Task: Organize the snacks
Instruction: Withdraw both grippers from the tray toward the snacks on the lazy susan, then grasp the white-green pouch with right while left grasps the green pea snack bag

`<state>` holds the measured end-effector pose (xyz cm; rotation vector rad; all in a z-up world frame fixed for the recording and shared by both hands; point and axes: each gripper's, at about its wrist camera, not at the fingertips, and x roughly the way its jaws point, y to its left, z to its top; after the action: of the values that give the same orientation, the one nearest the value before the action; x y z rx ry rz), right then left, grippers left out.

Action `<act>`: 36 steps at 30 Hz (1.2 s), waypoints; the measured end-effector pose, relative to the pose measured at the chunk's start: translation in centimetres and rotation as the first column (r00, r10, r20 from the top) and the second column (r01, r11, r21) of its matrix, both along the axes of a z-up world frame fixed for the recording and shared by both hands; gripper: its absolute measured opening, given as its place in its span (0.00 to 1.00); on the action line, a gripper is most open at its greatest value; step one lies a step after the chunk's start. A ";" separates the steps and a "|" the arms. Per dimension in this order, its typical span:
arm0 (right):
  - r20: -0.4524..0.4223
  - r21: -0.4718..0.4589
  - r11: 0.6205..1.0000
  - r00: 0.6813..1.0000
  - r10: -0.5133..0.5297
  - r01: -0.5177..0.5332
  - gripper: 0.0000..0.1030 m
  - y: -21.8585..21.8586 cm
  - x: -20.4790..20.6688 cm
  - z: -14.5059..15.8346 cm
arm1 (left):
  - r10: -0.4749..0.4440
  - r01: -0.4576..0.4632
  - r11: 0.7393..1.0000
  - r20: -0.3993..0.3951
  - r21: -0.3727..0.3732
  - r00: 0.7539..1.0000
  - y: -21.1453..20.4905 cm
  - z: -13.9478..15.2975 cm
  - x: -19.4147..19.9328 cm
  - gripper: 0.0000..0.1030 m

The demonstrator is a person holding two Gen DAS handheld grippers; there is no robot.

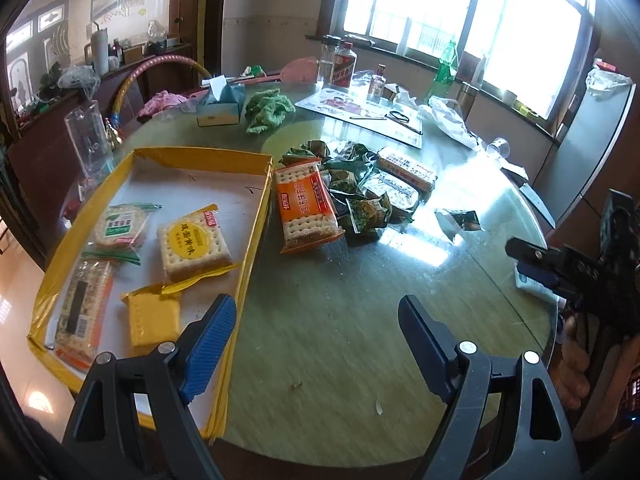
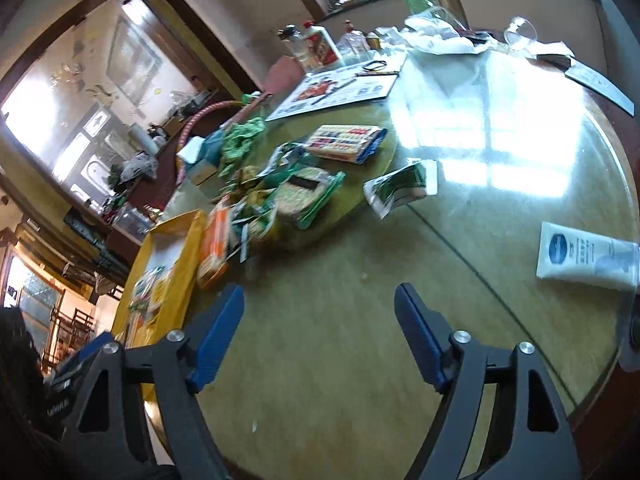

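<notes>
Empty wide-jawed right gripper (image 2: 320,312) above glass table (image 2: 500,184), snack pile (image 2: 280,192) beyond

The left gripper (image 1: 318,320) and the right gripper (image 2: 319,312) both hang tilted downward, jaws spread wide and empty.

round glass-topped table (image 1: 340,340), yellow tray (image 1: 256,216), snack packets (image 1: 360,188), tissue box (image 1: 220,110)

This is a home, most likely a dining room. A round glass-topped counter (image 1: 340,340) carries a tissue box (image 1: 220,106), liquor bottles (image 1: 344,65) and a green cloth (image 1: 268,110). A wooden sideboard (image 1: 132,68) with household clutter stands behind, near a large window (image 1: 460,4).
</notes>
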<state>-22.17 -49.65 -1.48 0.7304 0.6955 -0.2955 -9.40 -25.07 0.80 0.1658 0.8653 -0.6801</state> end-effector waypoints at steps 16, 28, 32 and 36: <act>-0.175 0.105 0.980 0.973 -0.149 0.169 0.60 -8.2 8.3 -4.5 | -0.019 0.018 1.000 -0.023 -0.016 1.000 -1.8 -0.7 2.9 0.81; -0.247 0.046 0.965 0.939 -0.240 0.258 0.42 -10.9 10.4 -5.2 | -0.030 0.030 1.000 -0.033 -0.002 0.999 -2.7 -1.1 3.7 0.81; -0.263 0.024 0.972 0.940 -0.218 0.233 0.28 -10.8 10.0 -5.4 | -0.053 0.053 0.998 -0.011 0.016 0.999 -4.1 -1.2 3.6 0.81; -0.254 0.012 0.981 0.950 -0.183 0.192 0.18 -9.7 8.9 -5.2 | -0.105 0.105 0.993 0.003 0.056 0.994 -6.5 -1.6 3.8 0.81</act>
<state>-13.29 -59.37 -6.67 0.8040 0.8750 -0.5581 -5.58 -31.52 -0.81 0.2647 0.8750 -0.7540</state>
